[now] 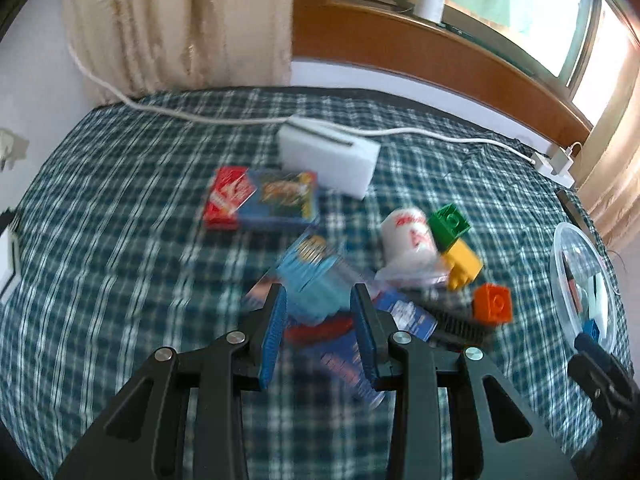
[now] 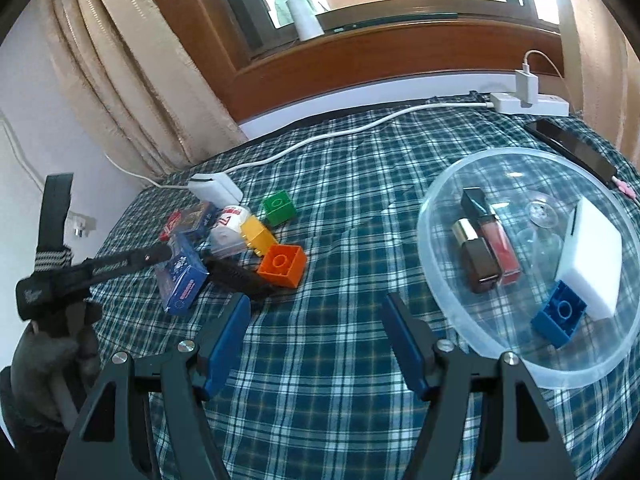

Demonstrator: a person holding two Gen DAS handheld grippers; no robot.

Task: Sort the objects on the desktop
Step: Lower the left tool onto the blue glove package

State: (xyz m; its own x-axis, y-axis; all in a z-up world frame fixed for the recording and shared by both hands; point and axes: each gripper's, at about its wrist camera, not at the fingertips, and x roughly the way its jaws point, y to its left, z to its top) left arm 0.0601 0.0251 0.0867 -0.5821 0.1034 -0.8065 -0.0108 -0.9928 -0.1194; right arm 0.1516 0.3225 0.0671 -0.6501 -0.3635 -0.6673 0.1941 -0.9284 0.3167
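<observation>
My left gripper (image 1: 320, 320) hangs low over a blurred heap of blue card boxes (image 1: 312, 280). Its blue pads stand apart around one box without pressing on it. From the right wrist view it (image 2: 158, 255) reaches in over a blue card box (image 2: 184, 280). Beside the heap lie an orange brick (image 2: 282, 266), a yellow brick (image 2: 258, 236), a green brick (image 2: 278, 208), a white roll (image 2: 230, 226) and a black brush (image 2: 240, 278). My right gripper (image 2: 316, 312) is open over bare cloth, left of the clear bowl (image 2: 432, 280), which holds a lipstick (image 2: 476, 256), a lip gloss (image 2: 498, 246), a white sponge (image 2: 592, 256) and a blue brick (image 2: 560, 314).
A red card box (image 1: 228, 200), another blue one (image 1: 284, 200) and a second white sponge (image 1: 328, 160) lie farther back. A white cable (image 2: 320, 140) crosses the checked cloth to a power strip (image 2: 528, 104). A dark phone (image 2: 572, 148) lies behind the bowl.
</observation>
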